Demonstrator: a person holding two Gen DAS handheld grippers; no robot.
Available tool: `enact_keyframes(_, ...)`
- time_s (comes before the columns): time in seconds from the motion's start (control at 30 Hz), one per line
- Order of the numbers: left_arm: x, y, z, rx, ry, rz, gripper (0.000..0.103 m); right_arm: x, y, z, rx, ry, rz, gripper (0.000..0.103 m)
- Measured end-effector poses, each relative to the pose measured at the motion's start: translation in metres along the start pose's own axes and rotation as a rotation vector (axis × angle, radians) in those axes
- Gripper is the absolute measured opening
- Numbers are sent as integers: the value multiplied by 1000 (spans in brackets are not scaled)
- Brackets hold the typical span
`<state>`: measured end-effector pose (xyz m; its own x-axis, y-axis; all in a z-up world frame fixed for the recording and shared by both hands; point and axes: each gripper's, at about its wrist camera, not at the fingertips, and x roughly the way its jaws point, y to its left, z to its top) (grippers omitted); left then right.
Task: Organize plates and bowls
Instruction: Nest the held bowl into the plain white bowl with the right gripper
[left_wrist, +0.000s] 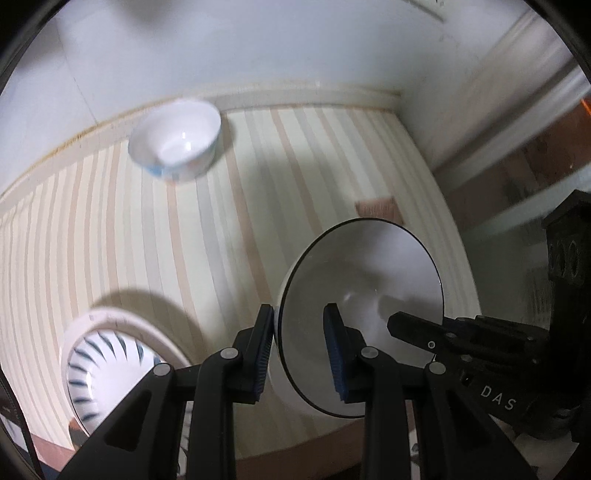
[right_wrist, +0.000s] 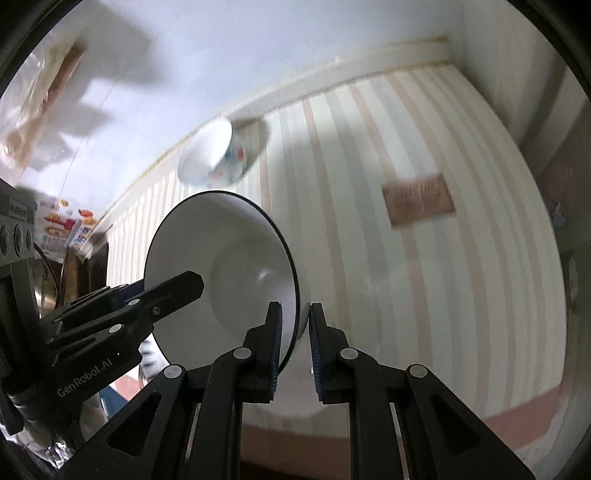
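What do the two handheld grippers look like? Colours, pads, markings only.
Both are matte black linkage frames with silver pivot pins. The left gripper and right gripper each carry ribbed blue pads on the jaws. Seen from the other camera, the right gripper's body reads "DAS" and the left's "GenRobot.AI", in white lettering.

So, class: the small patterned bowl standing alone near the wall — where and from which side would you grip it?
Grip the small patterned bowl by its thin rim, coming from above on the near side: it stands upright and open, so one finger fits inside and one outside.
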<state>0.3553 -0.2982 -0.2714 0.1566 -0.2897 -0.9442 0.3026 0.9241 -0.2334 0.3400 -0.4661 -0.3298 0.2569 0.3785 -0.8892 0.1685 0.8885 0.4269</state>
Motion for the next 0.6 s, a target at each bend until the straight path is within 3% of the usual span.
enact_keyframes(0.27, 23, 3, -26, 12, 77, 25, 25, 25, -9, -31, 23, 65, -22, 16)
enact_keyframes(0.6, 44, 6, -37, 48, 124, 60, 25, 45, -15, -37, 36, 91, -62, 16)
